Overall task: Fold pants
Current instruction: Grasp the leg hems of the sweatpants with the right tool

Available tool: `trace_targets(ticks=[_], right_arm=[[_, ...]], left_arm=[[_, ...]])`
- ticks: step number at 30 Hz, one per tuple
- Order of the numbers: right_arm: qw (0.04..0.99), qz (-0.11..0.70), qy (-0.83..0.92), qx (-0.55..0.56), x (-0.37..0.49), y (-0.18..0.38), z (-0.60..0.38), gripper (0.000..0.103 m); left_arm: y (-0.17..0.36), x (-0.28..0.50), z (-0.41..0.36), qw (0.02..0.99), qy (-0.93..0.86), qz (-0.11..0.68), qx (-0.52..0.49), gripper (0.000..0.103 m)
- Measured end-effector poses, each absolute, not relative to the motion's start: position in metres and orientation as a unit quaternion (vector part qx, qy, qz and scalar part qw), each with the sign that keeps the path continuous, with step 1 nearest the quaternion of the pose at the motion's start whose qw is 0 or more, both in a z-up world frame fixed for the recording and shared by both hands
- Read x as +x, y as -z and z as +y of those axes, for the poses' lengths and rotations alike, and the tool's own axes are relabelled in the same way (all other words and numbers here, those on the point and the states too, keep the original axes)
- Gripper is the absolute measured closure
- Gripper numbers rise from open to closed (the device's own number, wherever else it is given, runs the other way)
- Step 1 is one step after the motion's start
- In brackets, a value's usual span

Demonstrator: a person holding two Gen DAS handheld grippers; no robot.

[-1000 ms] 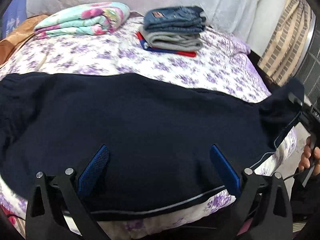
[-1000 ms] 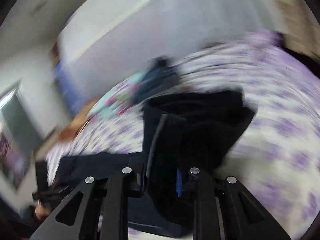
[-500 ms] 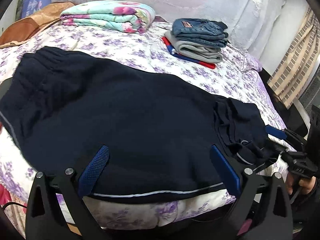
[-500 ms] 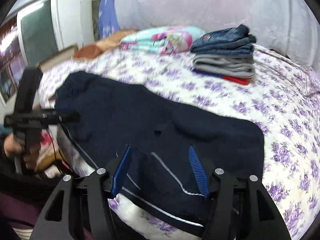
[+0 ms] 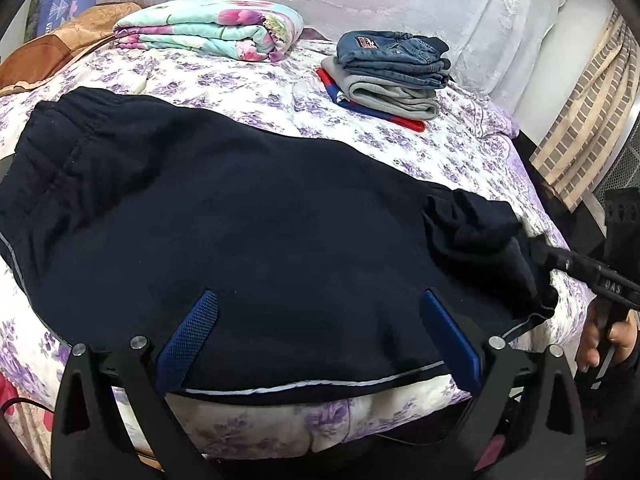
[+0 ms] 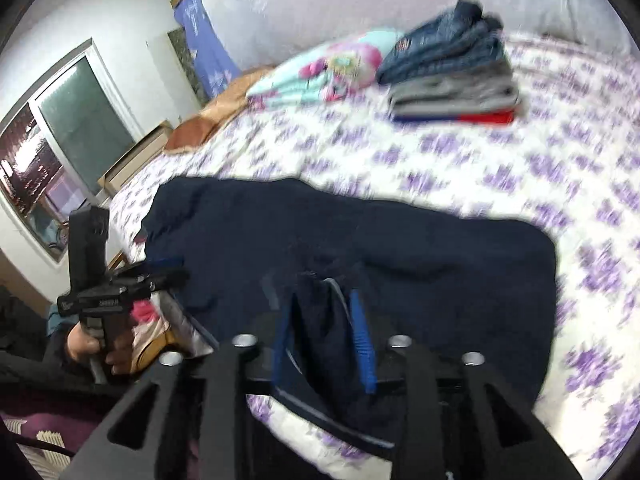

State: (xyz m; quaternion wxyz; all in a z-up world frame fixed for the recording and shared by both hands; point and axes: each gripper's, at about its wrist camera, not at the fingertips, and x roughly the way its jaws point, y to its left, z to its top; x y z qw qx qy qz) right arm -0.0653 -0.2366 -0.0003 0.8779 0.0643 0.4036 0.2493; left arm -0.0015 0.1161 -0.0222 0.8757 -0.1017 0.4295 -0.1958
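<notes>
Dark navy pants (image 5: 248, 232) lie spread across the floral bed (image 5: 460, 152), waistband at the left, leg ends bunched at the right. My left gripper (image 5: 316, 320) is open just above the near edge of the pants, holding nothing. My right gripper (image 6: 324, 312) is shut on the bunched leg ends of the pants (image 6: 400, 248) at the bed's near edge. It shows in the left wrist view (image 5: 536, 248) at the right, and the left gripper shows in the right wrist view (image 6: 176, 272).
A stack of folded jeans and grey clothes (image 5: 392, 72) sits at the back of the bed, beside a folded floral quilt (image 5: 208, 34) and a brown pillow (image 5: 56, 44). A brick-pattern curtain (image 5: 592, 112) hangs at the right; a window (image 6: 72, 136) is at the left.
My right gripper, open half a second ago, has closed on the pants' leg ends. The left gripper stays open near the pants' front edge and has barely moved.
</notes>
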Motion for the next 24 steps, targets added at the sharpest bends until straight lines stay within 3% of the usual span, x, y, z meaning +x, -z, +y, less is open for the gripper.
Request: trace_targets(ticks=[6, 9, 13, 14, 15, 16, 17, 20, 22, 24], right_arm=[[0.876, 0.429, -0.220, -0.021, -0.068, 0.034, -0.204, 0.067], [0.875, 0.430, -0.216, -0.048, -0.070, 0.033, -0.197, 0.088], [0.880, 0.412, -0.232, -0.035, -0.074, 0.018, -0.204, 0.090], [0.884, 0.401, -0.237, -0.039, -0.077, 0.012, -0.204, 0.087], [0.886, 0.393, -0.242, -0.051, -0.083, 0.006, -0.202, 0.074], [0.887, 0.387, -0.243, -0.065, -0.087, 0.004, -0.199, 0.047], [0.888, 0.383, -0.239, -0.080, -0.090, 0.005, -0.195, 0.044], [0.877, 0.415, -0.220, -0.107, -0.083, 0.022, -0.186, 0.048], [0.871, 0.430, -0.218, -0.092, -0.076, 0.034, -0.187, 0.068], [0.873, 0.428, -0.231, -0.047, -0.073, 0.028, -0.199, 0.078]], left_arm=[[0.023, -0.003, 0.116, 0.875, 0.198, 0.430, -0.102, 0.005], [0.023, -0.003, 0.115, 0.875, 0.198, 0.431, -0.100, 0.005], [0.023, -0.002, 0.114, 0.875, 0.198, 0.430, -0.103, 0.005], [0.023, -0.002, 0.114, 0.875, 0.199, 0.430, -0.104, 0.005], [0.023, -0.002, 0.113, 0.875, 0.199, 0.430, -0.104, 0.005], [0.023, -0.002, 0.113, 0.875, 0.198, 0.430, -0.104, 0.005], [0.024, -0.002, 0.113, 0.875, 0.198, 0.430, -0.103, 0.005], [0.024, -0.002, 0.113, 0.875, 0.198, 0.430, -0.102, 0.005], [0.024, -0.002, 0.113, 0.875, 0.198, 0.430, -0.103, 0.005], [0.024, -0.003, 0.114, 0.874, 0.200, 0.430, -0.105, 0.005]])
